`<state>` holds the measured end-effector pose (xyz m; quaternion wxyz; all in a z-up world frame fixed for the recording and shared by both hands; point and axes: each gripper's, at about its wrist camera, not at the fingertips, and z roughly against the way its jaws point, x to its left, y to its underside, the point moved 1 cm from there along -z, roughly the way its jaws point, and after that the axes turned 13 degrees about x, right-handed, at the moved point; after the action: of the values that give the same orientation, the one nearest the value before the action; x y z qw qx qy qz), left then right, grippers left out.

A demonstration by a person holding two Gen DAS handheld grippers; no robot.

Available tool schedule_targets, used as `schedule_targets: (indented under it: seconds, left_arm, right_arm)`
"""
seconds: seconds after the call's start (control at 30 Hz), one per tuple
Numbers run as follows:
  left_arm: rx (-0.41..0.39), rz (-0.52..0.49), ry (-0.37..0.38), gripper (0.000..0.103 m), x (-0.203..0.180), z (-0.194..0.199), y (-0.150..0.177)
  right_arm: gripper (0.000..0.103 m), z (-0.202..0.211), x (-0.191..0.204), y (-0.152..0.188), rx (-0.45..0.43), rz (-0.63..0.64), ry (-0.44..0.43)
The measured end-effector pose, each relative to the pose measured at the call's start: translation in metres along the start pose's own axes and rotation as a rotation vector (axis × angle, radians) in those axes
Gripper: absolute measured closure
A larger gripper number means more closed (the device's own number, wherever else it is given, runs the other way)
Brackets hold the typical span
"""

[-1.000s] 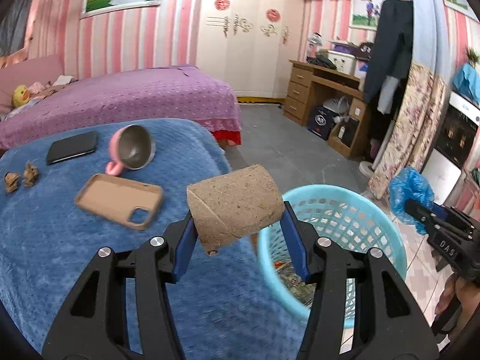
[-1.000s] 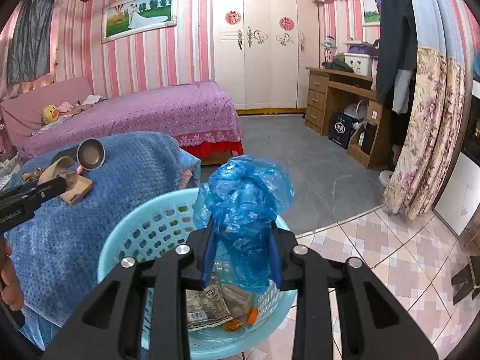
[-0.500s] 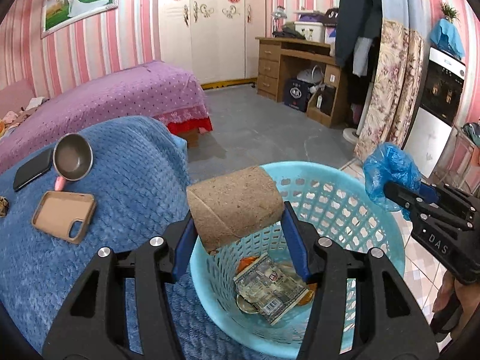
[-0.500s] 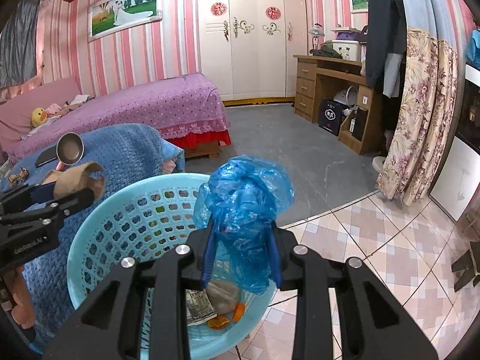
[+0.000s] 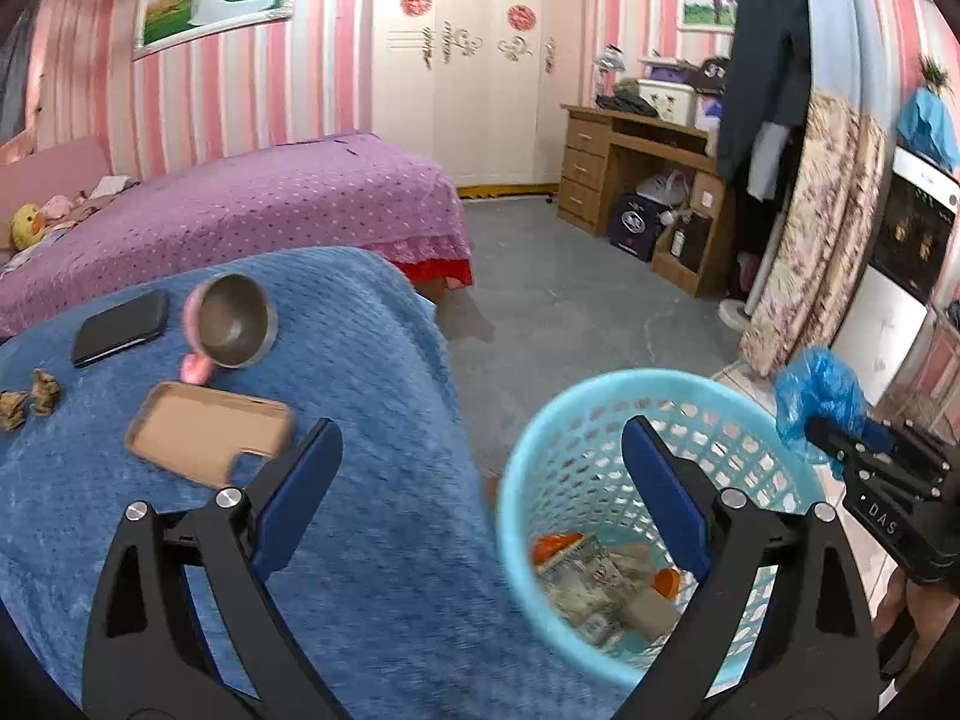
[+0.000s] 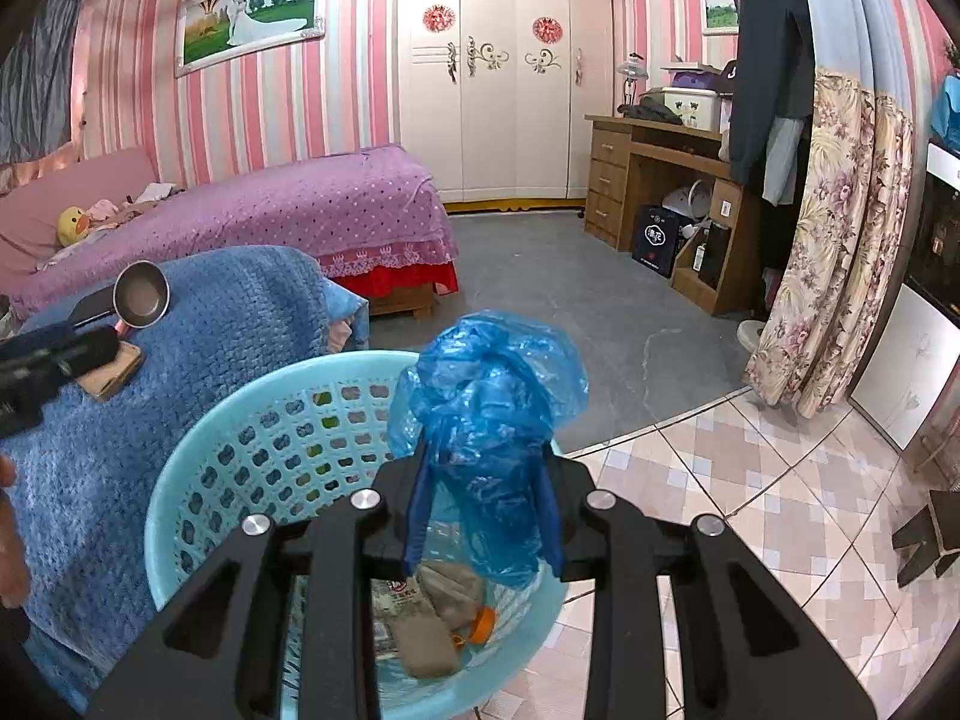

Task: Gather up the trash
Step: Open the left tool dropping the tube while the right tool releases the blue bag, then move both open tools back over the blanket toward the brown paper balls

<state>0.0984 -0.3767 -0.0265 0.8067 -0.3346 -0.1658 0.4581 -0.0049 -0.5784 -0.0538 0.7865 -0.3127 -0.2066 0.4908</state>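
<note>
My left gripper (image 5: pixel 480 438) hangs over the edge of the blue blanket (image 5: pixel 360 360), its jaws opening wide with nothing between them. The brown cardboard roll (image 5: pixel 648 609) lies at the bottom of the light blue mesh basket (image 5: pixel 600 384) among other trash. My right gripper (image 6: pixel 483 462) is shut on a crumpled blue plastic bag (image 6: pixel 486 420), held above the basket's (image 6: pixel 240 408) rim. The same bag (image 5: pixel 819 396) shows at the right of the left wrist view. Small brown scraps (image 5: pixel 30 402) lie on the blanket at far left.
On the blanket lie a tan phone case (image 5: pixel 210 438), a tipped pink cup (image 5: pixel 234 324) and a black phone (image 5: pixel 120 327). A purple bed (image 5: pixel 270 198) stands behind, a wooden desk (image 5: pixel 630 168) at the back right, and grey floor (image 5: pixel 570 300) lies between.
The left jaws spread apart and the cardboard roll dropped into the basket. The left gripper swung back left toward the blanket. The right gripper stayed put with the bag.
</note>
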Motion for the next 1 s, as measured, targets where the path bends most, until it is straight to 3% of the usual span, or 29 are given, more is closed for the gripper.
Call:
schedule_targets:
  seconds: [0.13,0.37,0.4,0.43,0.5,0.57,0.73,1.0]
  left_arm:
    - [-0.018,0.013,-0.059,0.008,0.026,0.019,0.001]
    - [-0.018,0.067,-0.086,0.008,0.075,0.040,0.009]
    - [-0.022,0.071,-0.094,0.008,0.080,0.043,0.010]
    - [-0.026,0.079,-0.105,0.008,0.088,0.048,0.011]
    - [-0.031,0.092,-0.122,0.008,0.101,0.055,0.013]
    - [-0.043,0.094,-0.149,0.008,0.115,0.065,0.015]
    - [-0.069,0.111,-0.211,0.006,0.151,0.086,0.020]
    - [-0.064,0.191,-0.246,0.006,0.220,0.098,0.030]
  right_arm:
    - [0.073,0.001,0.016,-0.003,-0.005,0.014,0.005]
    - [0.069,-0.008,0.045,-0.007,0.001,0.047,0.048]
    - [0.061,-0.009,0.048,-0.007,0.005,0.047,0.049]
    - [0.046,-0.009,0.050,-0.007,0.005,0.047,0.051]
    - [0.032,-0.008,0.054,-0.007,-0.007,0.044,0.062]
    - [0.029,-0.008,0.059,-0.008,-0.005,0.045,0.073]
    - [0.007,-0.003,0.076,-0.013,-0.016,0.044,0.065]
    - [0.005,0.018,0.133,-0.030,-0.083,0.075,0.030]
